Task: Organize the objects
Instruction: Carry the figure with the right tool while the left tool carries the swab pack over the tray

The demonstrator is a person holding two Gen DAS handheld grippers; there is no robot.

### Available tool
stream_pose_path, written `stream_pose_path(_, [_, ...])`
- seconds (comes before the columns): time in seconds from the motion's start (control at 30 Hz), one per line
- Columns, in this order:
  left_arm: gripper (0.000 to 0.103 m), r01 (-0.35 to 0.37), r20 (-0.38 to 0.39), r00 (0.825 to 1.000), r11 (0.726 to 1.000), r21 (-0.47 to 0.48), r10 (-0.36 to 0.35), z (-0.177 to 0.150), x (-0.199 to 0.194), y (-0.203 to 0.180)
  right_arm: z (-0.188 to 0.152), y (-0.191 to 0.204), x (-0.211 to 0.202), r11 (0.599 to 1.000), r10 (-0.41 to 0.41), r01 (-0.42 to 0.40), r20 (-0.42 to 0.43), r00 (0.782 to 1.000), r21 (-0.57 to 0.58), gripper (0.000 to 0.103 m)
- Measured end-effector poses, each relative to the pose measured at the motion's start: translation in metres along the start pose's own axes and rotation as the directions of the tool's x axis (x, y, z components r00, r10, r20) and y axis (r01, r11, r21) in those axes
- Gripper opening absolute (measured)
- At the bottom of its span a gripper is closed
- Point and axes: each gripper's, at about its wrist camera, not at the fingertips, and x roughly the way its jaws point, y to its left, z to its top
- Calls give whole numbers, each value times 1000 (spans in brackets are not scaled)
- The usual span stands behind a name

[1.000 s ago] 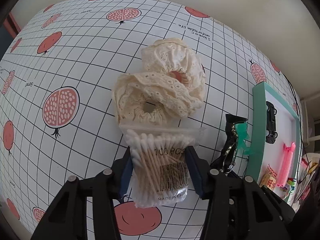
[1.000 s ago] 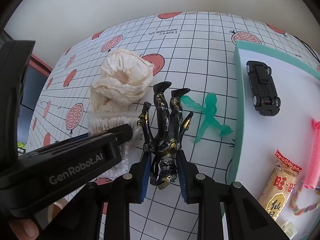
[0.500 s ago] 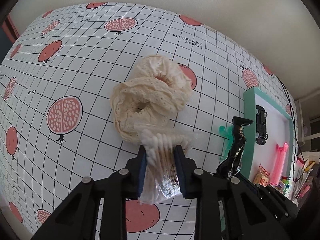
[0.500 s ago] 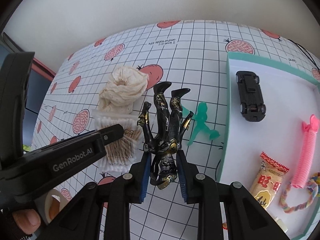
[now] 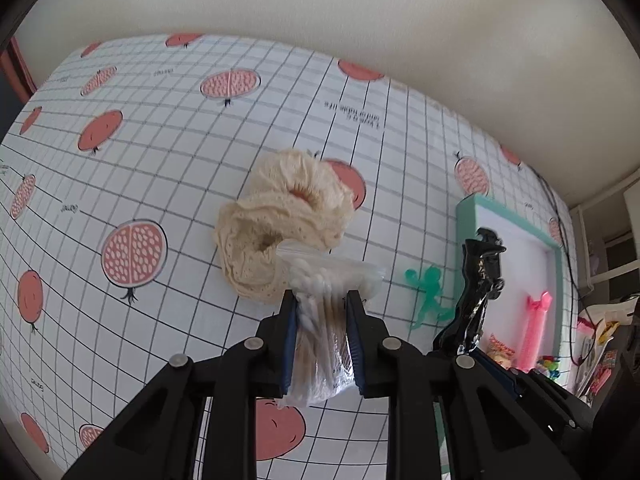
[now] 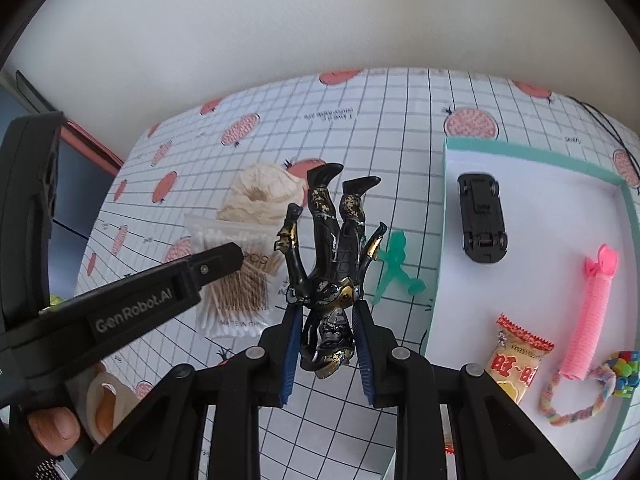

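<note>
My left gripper [image 5: 321,300] is shut on a clear bag of cotton swabs [image 5: 326,312] and holds it above the table; the bag also shows in the right wrist view [image 6: 234,276]. My right gripper [image 6: 326,312] is shut on a black and gold action figure [image 6: 334,264], held head down, feet up; it shows at the right of the left wrist view [image 5: 478,280]. A cream lace scrunchie pile [image 5: 280,224] lies on the cloth behind the bag. A green toy figure [image 6: 394,268] lies beside the teal tray [image 6: 438,216].
The tray holds a black toy car [image 6: 482,222], a pink coil toy [image 6: 588,312], a snack packet [image 6: 518,360] and a coloured bracelet [image 6: 584,396]. The pomegranate tablecloth [image 5: 140,152] runs back to a pale wall. Clutter sits at the far right edge [image 5: 600,344].
My left gripper closed on the swab bag and lifted it off the table. My right gripper rose with the figure; both views pulled back from the table.
</note>
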Motion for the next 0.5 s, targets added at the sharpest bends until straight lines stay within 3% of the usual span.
stream_pose_path(0.2, [24, 23, 61, 998, 1000, 2, -23, -4, -41, 2, 4, 1, -20, 1000, 10, -10, 42, 999, -9, 27])
stream_pose_path(0.5, [24, 69, 99, 993, 998, 14, -70, -3, -53, -15, 8, -24, -46, 1000, -11, 9, 96, 995, 23, 27])
